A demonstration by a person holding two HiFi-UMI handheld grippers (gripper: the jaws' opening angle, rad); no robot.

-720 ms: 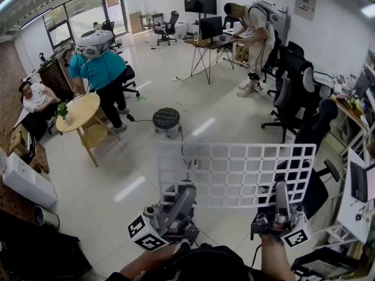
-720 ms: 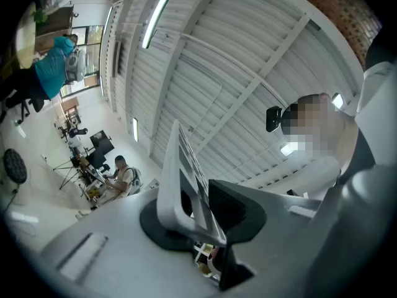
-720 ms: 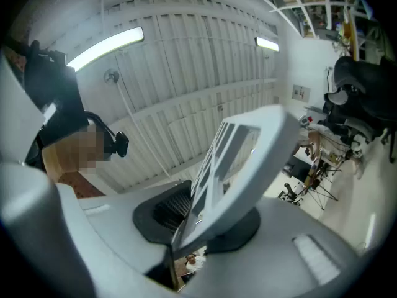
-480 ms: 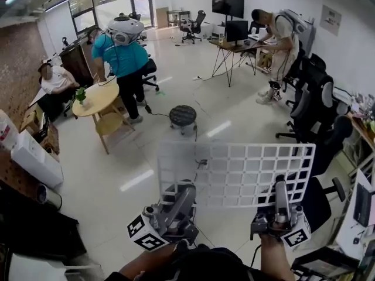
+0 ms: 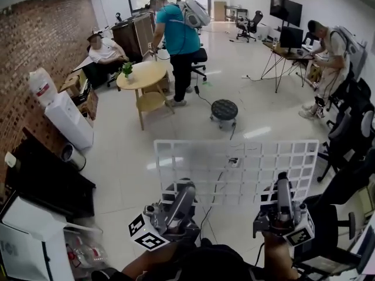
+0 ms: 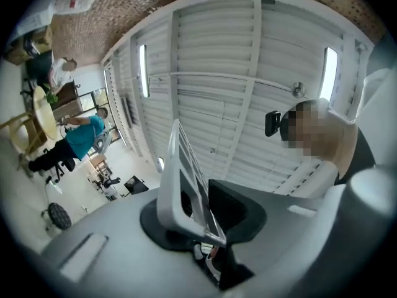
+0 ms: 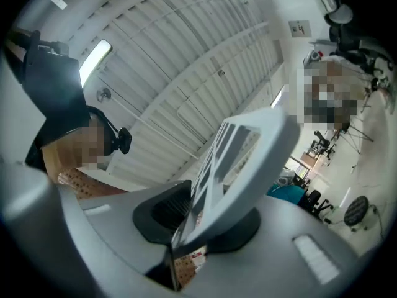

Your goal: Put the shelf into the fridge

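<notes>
The shelf (image 5: 234,168) was held upright in the air, its lower edge pinched in the jaws of the left gripper (image 5: 186,186) and right gripper (image 5: 283,181). Carrying was judged under way. Next it would need levelling and bringing to a white cabinet (image 5: 29,239), perhaps the fridge, left of and below the shelf.

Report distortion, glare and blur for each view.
Head view: fisheye curves the brick wall; light streaks glare on the floor; the shelf is sharp. Left gripper view: dark round vignette, ceiling lights blown out. Right gripper view: the near shelf edge is soft, a ceiling lamp overexposed.
</notes>
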